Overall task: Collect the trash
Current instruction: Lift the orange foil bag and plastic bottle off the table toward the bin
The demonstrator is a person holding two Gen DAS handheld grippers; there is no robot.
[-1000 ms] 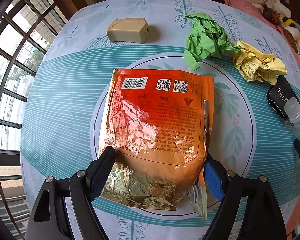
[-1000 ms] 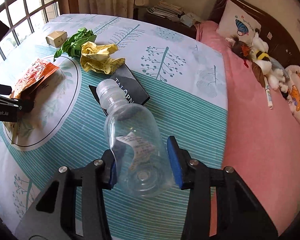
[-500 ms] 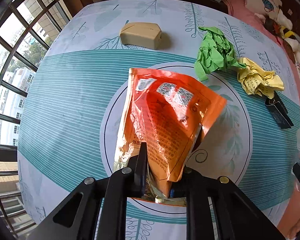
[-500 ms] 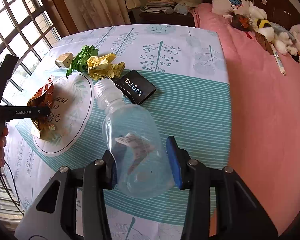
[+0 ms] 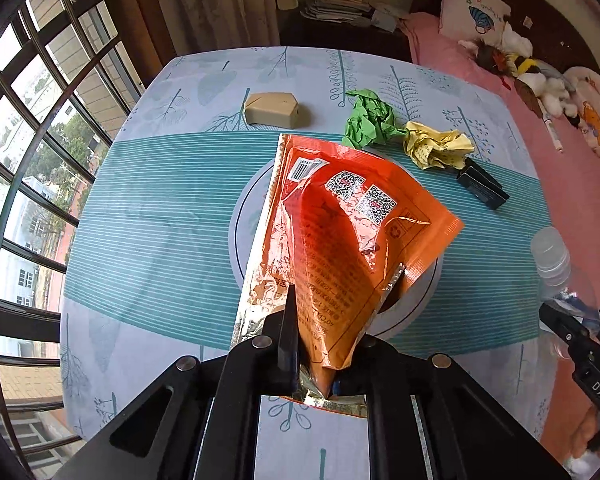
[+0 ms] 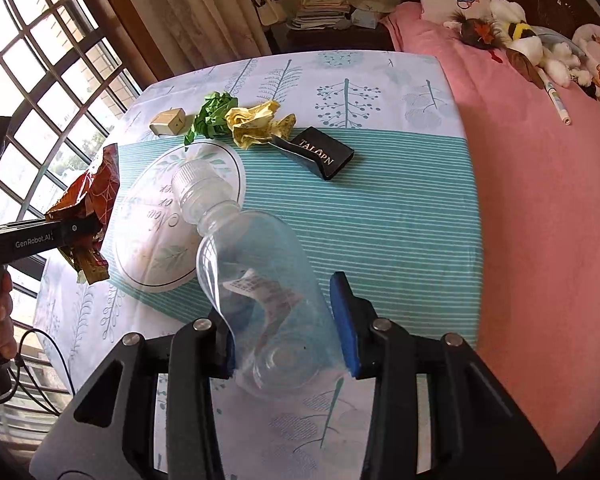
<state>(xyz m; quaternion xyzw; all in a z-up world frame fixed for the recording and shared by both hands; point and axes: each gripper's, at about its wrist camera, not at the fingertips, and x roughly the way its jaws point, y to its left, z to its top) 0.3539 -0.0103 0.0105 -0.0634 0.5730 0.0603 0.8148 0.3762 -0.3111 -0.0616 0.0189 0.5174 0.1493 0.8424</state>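
Left gripper (image 5: 320, 344) pinching orange snack bag (image 5: 340, 240), right gripper (image 6: 290, 320) clamping clear bottle (image 6: 256, 276) — crumpled green paper (image 5: 370, 118), yellow paper (image 5: 436, 148), black box (image 6: 324, 154) beyond

black box (image 6: 325, 153): "TALOPN" | left gripper (image 6: 74, 236): "GenRobot.AI" | right gripper (image 5: 580, 320): "DAS"

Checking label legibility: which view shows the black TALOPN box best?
The right wrist view: the black TALOPN box lies unobstructed with its lettering readable. The left wrist view shows it only edge-on, beside the crumpled yellow paper, lettering unseen.
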